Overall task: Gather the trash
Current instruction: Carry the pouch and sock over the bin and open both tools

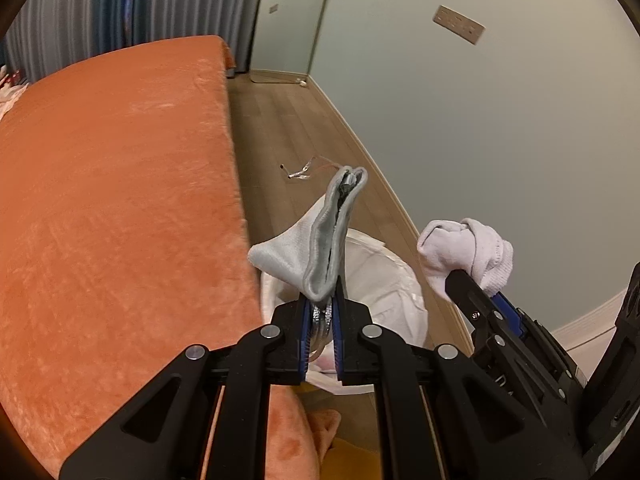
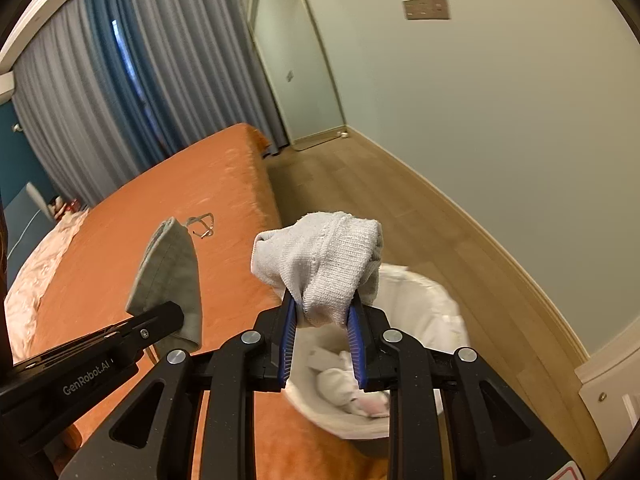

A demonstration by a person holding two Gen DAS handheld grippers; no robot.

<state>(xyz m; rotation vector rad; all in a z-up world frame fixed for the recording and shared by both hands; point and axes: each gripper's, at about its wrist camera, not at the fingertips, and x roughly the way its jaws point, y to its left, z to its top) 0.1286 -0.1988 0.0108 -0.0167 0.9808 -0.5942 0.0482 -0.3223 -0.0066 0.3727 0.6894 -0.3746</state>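
Left gripper (image 1: 322,308) is clamped tight on a grey sock (image 1: 320,240), blue pads pinching its lower end; the sock stands up from the fingers, folded, opening at the top. Right gripper (image 2: 322,316) is closed on a white sock (image 2: 320,260), bunched into a lump over the fingertips. In the left wrist view the right gripper (image 1: 476,280) sits to the right with the white sock (image 1: 466,250) on its tip; in the right wrist view the left gripper (image 2: 176,316) comes in from the left holding the grey sock (image 2: 168,276).

Both socks are held in the air above a white-lined bin (image 2: 432,308) that stands on the wood floor (image 1: 288,132) just beside the bed's right edge. White crumpled pieces (image 2: 348,388) lie inside the bin; cannot tell what they are.

Orange bedspread (image 1: 112,184) fills the left side. Small thin wire-like item (image 1: 298,170) lies on the floor farther off. Mirror (image 2: 296,64) leans on the far wall, grey-blue curtain (image 2: 100,80) far left.
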